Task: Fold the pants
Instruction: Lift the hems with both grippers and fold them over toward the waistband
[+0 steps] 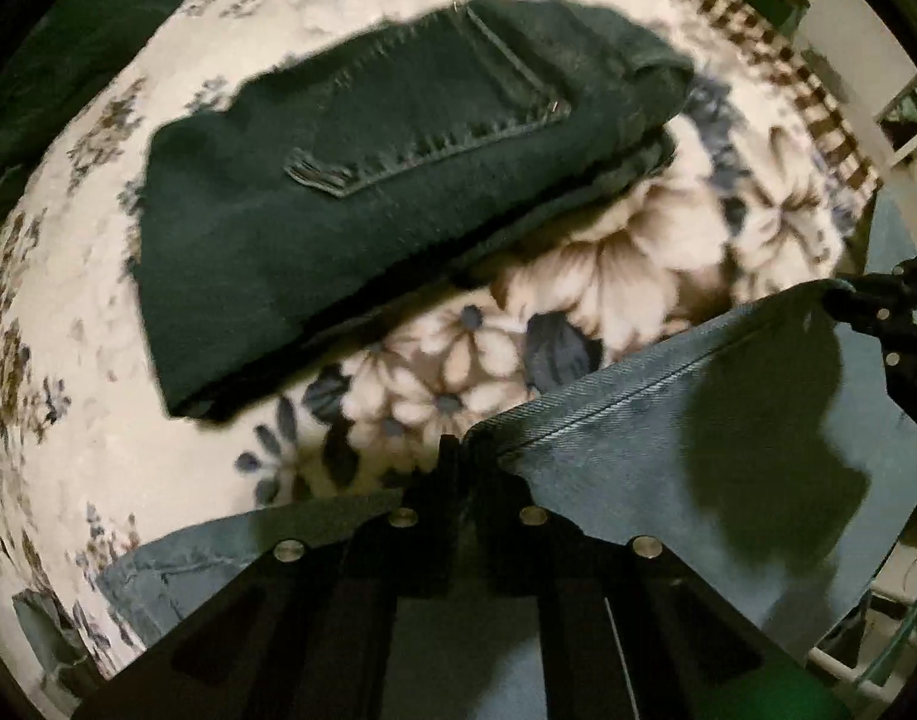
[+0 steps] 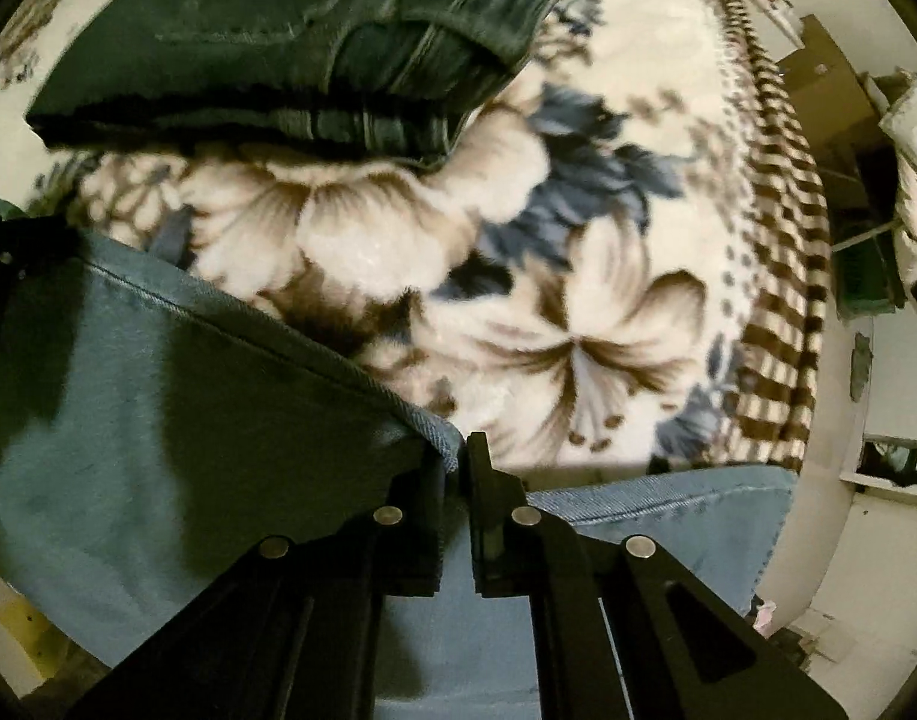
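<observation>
Both grippers, L (image 1: pixel 463 450) & R (image 2: pixel 463 450): fingers pinching light-blue pants (image 1: pixel 668 456) hem.

Blanket (image 1: pixel 608 276): plush fleece, soft nap, matt; printed flowers, checked border.
Light blue pants (image 1: pixel 668 456): cotton denim, visible twill weave, matt, stitched hem w/ double seam.
Dark pants (image 1: pixel 338 228), folded: heavier denim, dark green-black, matt, slightly rough; pocket w/ pale topstitching, small metal rivet at corner.
Left claw (image 1: pixel 461 450): black plastic, matt, smooth; round screw heads in bright polished metal.
Right claw (image 2: pixel 461 450): same black matt plastic, shiny metal screw heads.
</observation>
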Demonstrator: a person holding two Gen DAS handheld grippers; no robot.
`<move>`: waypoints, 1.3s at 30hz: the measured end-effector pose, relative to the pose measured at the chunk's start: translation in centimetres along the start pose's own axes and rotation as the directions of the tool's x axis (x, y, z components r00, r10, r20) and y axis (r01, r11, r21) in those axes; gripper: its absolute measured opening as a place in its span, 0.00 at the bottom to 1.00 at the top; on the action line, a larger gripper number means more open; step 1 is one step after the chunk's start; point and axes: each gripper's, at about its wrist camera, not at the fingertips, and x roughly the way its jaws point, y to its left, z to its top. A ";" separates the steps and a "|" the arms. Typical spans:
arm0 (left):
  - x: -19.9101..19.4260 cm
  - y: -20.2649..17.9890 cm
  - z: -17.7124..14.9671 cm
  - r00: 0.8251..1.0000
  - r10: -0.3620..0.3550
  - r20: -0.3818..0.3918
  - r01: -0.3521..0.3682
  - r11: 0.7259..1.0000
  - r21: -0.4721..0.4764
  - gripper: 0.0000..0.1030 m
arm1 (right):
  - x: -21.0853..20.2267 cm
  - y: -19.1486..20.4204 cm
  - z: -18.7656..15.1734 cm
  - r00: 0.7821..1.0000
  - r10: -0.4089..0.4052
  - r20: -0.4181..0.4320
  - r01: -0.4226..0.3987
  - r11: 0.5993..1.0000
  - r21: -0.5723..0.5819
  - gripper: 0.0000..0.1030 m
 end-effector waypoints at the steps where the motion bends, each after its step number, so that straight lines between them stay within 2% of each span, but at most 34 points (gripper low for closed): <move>1: -0.8 0.0 -0.3 1.000 0.002 0.017 -0.001 1.000 -0.008 0.02 | -0.5 -0.2 -0.3 1.000 -0.002 0.013 0.002 1.000 0.003 0.06; 5: -3.6 -0.8 -2.4 0.997 -0.003 0.073 0.007 0.998 -0.064 0.02 | -3.3 0.2 -1.9 0.997 -0.005 0.072 0.005 1.000 0.011 0.06; 8: -6.2 -1.9 -5.0 0.994 -0.019 0.106 0.033 0.991 -0.131 0.02 | -6.2 2.7 -3.7 0.995 0.010 0.104 -0.013 1.000 0.023 0.05; 14: -10.6 -4.5 -12.1 0.990 -0.052 0.128 0.082 0.966 -0.246 0.02 | -9.9 4.6 -10.7 0.986 0.070 0.152 -0.076 0.997 0.034 0.05; 18: -11.8 -7.2 -17.2 0.994 -0.059 0.095 0.085 0.952 -0.293 0.02 | -10.6 6.2 -16.9 0.984 0.105 0.141 -0.107 0.994 0.009 0.05; 23: -9.1 -10.0 -23.0 0.997 -0.076 -0.013 0.066 0.929 -0.364 0.02 | -7.7 9.1 -23.8 0.989 0.127 0.075 -0.124 0.991 -0.043 0.05; 26: -6.4 -11.1 -25.0 0.995 -0.080 -0.062 0.049 0.915 -0.400 0.02 | -5.1 10.9 -26.5 0.993 0.109 0.042 -0.106 0.991 -0.080 0.05; 31: -2.0 -12.3 -28.3 0.987 -0.100 -0.126 0.037 0.901 -0.432 0.02 | -1.1 12.2 -28.4 0.993 0.117 -0.031 -0.119 0.989 -0.087 0.05; 35: 0.7 -13.1 -29.3 0.979 -0.099 -0.175 0.019 0.912 -0.410 0.06 | 0.9 12.8 -29.1 0.991 0.113 -0.078 -0.120 0.989 -0.089 0.06; 36: 1.0 -13.4 -29.2 0.973 -0.095 -0.213 0.002 0.916 -0.401 0.07 | 1.0 12.6 -29.1 0.987 0.131 -0.091 -0.138 0.988 -0.074 0.10; 38: 0.4 -13.5 -29.0 0.970 -0.093 -0.224 -0.007 0.913 -0.409 0.07 | 0.6 12.0 -29.1 0.980 0.168 -0.104 -0.173 0.984 -0.041 0.19; 39: -0.3 -13.6 -28.8 0.973 -0.077 -0.218 -0.020 0.911 -0.412 0.07 | 0.2 11.7 -29.0 0.979 0.176 -0.104 -0.179 0.984 -0.024 0.43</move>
